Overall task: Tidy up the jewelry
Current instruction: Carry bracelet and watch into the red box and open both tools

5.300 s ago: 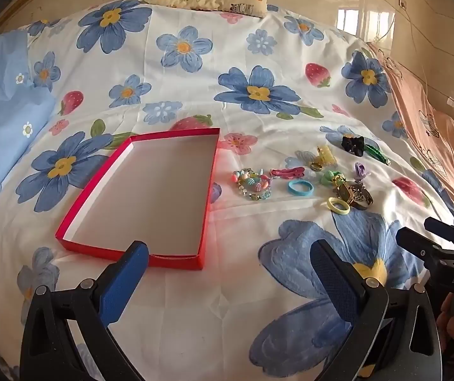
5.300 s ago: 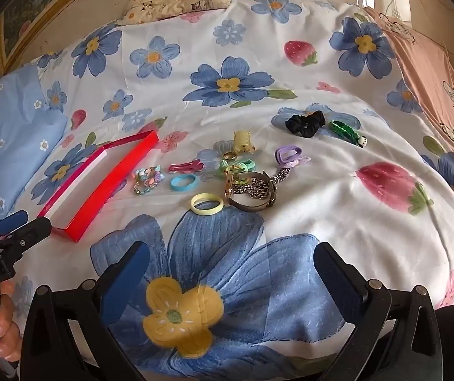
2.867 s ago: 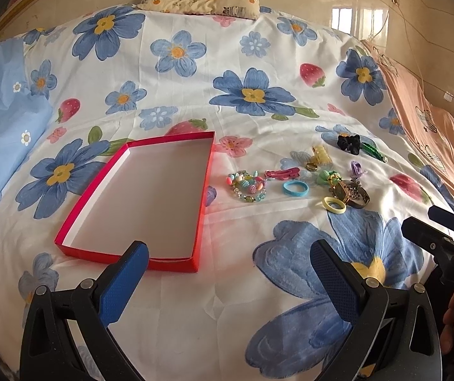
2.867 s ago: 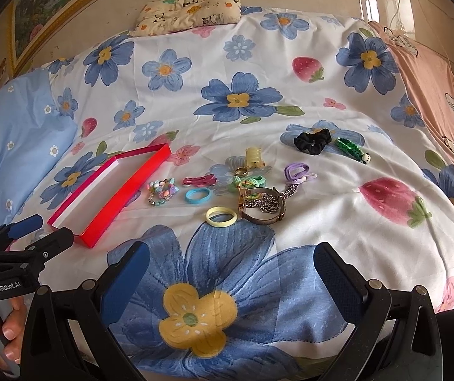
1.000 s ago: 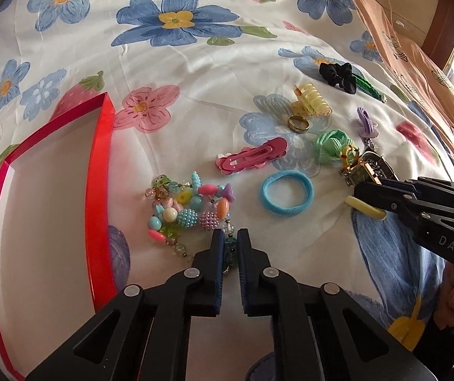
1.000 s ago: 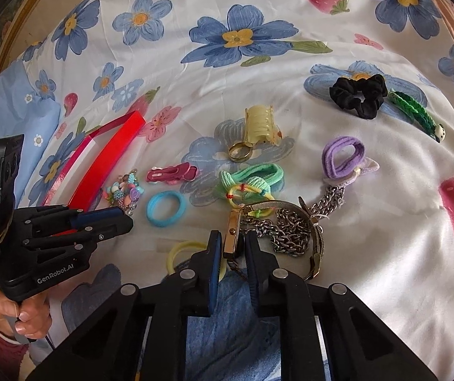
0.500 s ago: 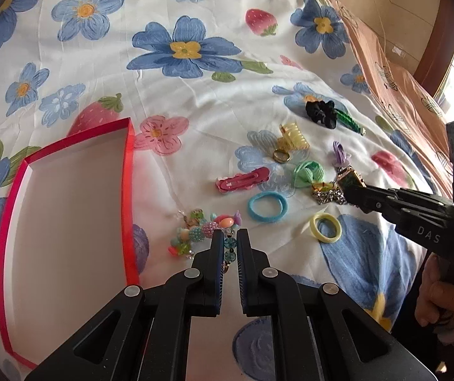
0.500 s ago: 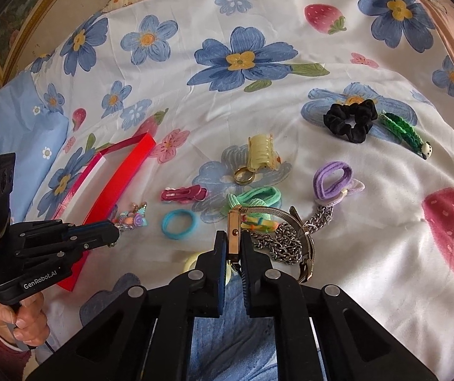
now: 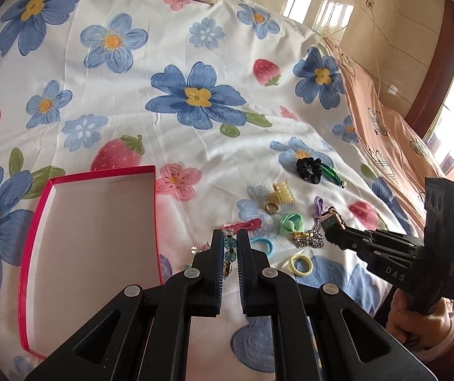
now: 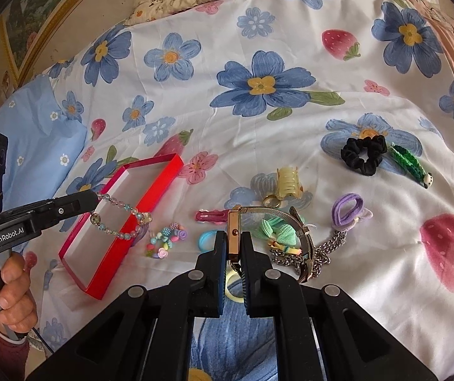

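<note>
Both pieces lifted off the bed — bracelet and watch now in the air

Low centre of the left view, the left gripper is clamped on the beaded bracelet, raised since half a second ago; the right gripper pinches the gold watch, band trailing. The right view alone shows the bracelet's loop dangling over the red box at centre left — a drop looks close. Farther up, the yellow claw clip and black scrunchie lie on the bed.

Bright window daylight, soft shadows, fisheye-warped edges
</note>
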Demonstrator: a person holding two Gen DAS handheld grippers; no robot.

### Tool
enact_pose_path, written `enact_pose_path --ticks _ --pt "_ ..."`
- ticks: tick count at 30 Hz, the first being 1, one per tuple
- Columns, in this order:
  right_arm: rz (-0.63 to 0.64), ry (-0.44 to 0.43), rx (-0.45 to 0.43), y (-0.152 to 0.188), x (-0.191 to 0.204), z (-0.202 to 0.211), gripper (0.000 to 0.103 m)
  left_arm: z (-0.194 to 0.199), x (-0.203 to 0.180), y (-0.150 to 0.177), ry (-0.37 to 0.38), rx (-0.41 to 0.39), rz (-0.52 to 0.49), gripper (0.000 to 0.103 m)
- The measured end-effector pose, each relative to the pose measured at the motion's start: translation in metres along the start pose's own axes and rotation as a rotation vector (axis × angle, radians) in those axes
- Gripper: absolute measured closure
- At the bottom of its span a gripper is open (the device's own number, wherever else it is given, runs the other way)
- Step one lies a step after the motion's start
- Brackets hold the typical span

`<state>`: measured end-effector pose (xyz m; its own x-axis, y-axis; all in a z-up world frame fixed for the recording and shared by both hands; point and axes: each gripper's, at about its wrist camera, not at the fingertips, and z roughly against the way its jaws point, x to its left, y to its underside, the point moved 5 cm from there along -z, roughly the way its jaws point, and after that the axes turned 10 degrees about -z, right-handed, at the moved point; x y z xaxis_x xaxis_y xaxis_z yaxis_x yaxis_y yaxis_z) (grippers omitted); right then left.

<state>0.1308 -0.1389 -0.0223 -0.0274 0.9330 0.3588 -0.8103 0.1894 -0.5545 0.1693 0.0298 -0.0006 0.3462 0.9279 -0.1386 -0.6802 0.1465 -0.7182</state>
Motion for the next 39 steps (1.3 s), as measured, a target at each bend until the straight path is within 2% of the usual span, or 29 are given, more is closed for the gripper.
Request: enact_pose_path --ticks 10,21,29,34,39 --pt "0.070 -0.055 0.026 0.002 0.045 -0.009 0.095 0.034 0.032 0.016 -0.065 -0.032 0.088 0.096" --pt "0.185 -0.170 0.116 0.015 0.126 -0.049 0.095 0.052 0.085 0.043 -0.158 -0.025 0.217 0.096" --pt "0.254 -0.218 0.180 0.015 0.177 -0.098 0.095 0.030 0.121 0.041 -0.184 -0.007 0.271 0.096" --pt "0.277 -0.214 0.226 0.011 0.192 -0.135 0.095 0.003 0.147 0.033 -0.182 -0.007 0.292 0.096" --pt "0.302 -0.185 0.282 0.012 0.197 -0.171 0.095 -0.029 0.175 0.038 -0.183 0.031 0.348 0.096"
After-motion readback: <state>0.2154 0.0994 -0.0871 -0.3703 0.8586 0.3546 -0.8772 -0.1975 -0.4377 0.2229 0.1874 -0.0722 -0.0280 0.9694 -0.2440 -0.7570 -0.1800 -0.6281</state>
